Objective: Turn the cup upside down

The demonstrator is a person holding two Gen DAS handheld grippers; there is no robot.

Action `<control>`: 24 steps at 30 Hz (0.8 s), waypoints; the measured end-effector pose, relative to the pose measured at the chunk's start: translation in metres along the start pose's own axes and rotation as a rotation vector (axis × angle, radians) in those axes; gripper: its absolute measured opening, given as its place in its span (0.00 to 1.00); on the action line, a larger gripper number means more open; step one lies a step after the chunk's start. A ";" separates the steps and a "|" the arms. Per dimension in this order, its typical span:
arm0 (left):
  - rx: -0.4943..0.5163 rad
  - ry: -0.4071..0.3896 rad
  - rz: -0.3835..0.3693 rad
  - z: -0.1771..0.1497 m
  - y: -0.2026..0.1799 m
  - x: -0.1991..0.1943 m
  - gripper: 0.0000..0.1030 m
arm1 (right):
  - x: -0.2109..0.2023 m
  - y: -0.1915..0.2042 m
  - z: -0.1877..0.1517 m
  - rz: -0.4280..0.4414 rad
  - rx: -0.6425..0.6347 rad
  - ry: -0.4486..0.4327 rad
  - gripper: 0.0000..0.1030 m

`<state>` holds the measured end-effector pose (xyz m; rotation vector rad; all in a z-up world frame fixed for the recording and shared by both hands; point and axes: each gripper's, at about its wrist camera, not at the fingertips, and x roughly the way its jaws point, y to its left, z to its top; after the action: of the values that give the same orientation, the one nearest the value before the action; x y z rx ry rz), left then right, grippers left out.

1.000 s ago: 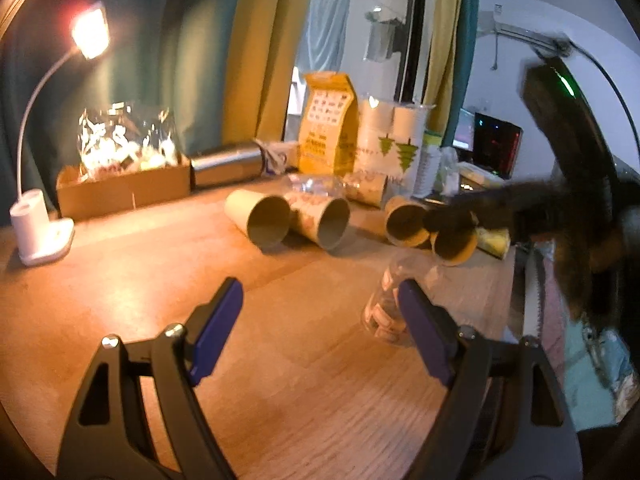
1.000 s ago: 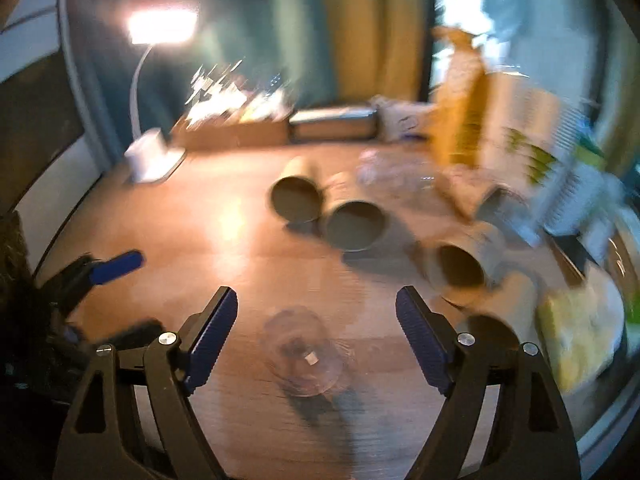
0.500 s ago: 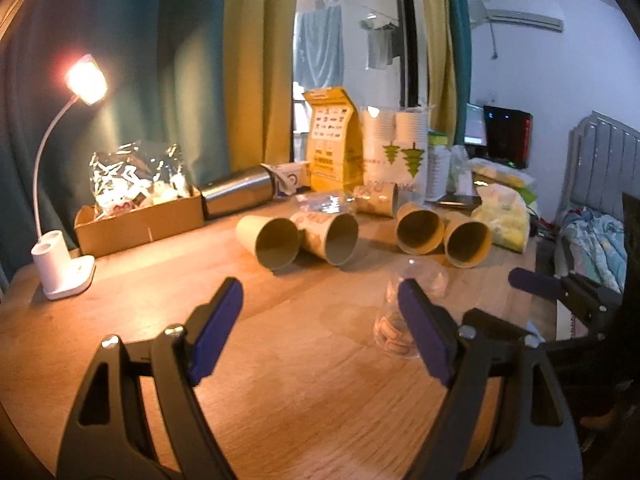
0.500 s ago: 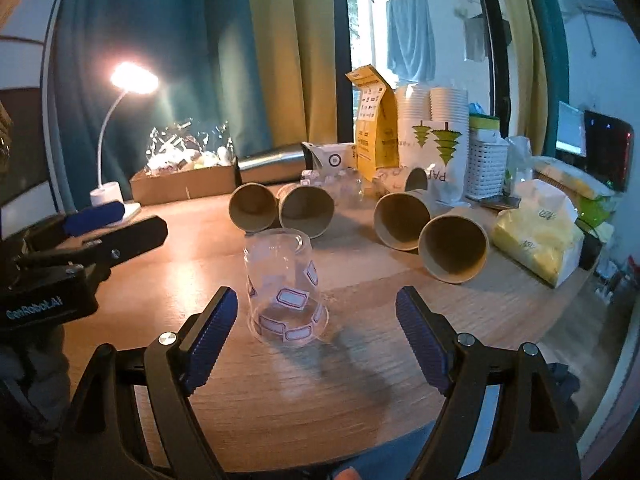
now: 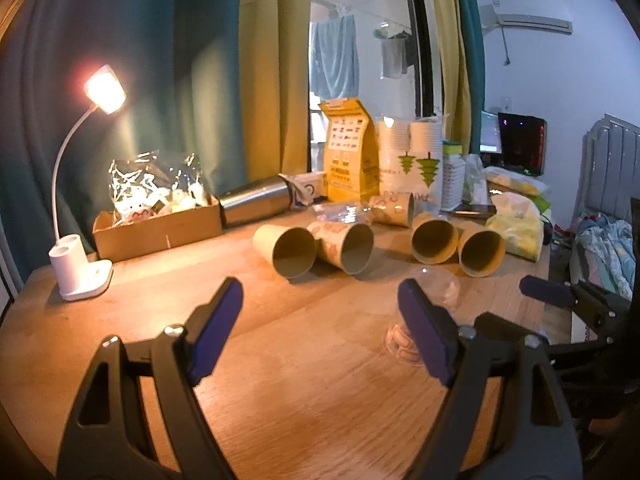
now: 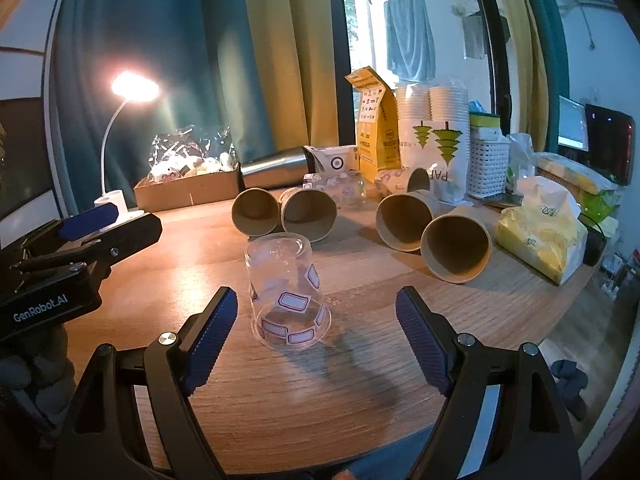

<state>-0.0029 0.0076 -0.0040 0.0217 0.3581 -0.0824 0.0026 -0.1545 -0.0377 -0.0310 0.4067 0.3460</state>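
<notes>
A clear plastic cup (image 6: 286,292) with pink label prints stands upside down, rim on the wooden table (image 6: 360,380). My right gripper (image 6: 316,340) is open and empty, just short of the cup, its jaws wider than the cup. In the left wrist view the cup (image 5: 436,292) is partly hidden behind the right finger. My left gripper (image 5: 320,328) is open and empty above the table, left of the cup. It also shows in the right wrist view (image 6: 80,232) at the left edge. The right gripper shows at the right edge of the left wrist view (image 5: 560,300).
Several paper cups lie on their sides behind the clear cup (image 6: 456,250) (image 6: 308,212). A lit desk lamp (image 5: 80,268), a cardboard box (image 5: 156,228), a steel bottle (image 5: 256,200), a yellow bag (image 5: 348,156) and stacked cups (image 6: 432,132) line the back. A tissue pack (image 6: 540,228) lies right.
Both views have risen and levelled off from a blurred, downward look a second ago. The right gripper has pulled back from above the cup. The cup stands still, upside down.
</notes>
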 end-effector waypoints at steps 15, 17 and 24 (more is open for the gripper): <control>-0.006 -0.005 0.009 0.000 0.000 -0.001 0.79 | -0.001 0.003 0.001 0.003 -0.005 0.007 0.82; -0.010 -0.007 0.015 0.000 0.001 -0.001 0.79 | 0.000 0.003 0.002 0.004 -0.006 0.007 0.82; -0.011 -0.010 0.020 0.000 0.001 -0.002 0.85 | 0.000 0.003 0.002 0.004 -0.007 0.007 0.82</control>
<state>-0.0044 0.0085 -0.0037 0.0145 0.3483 -0.0609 0.0023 -0.1514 -0.0355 -0.0387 0.4126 0.3511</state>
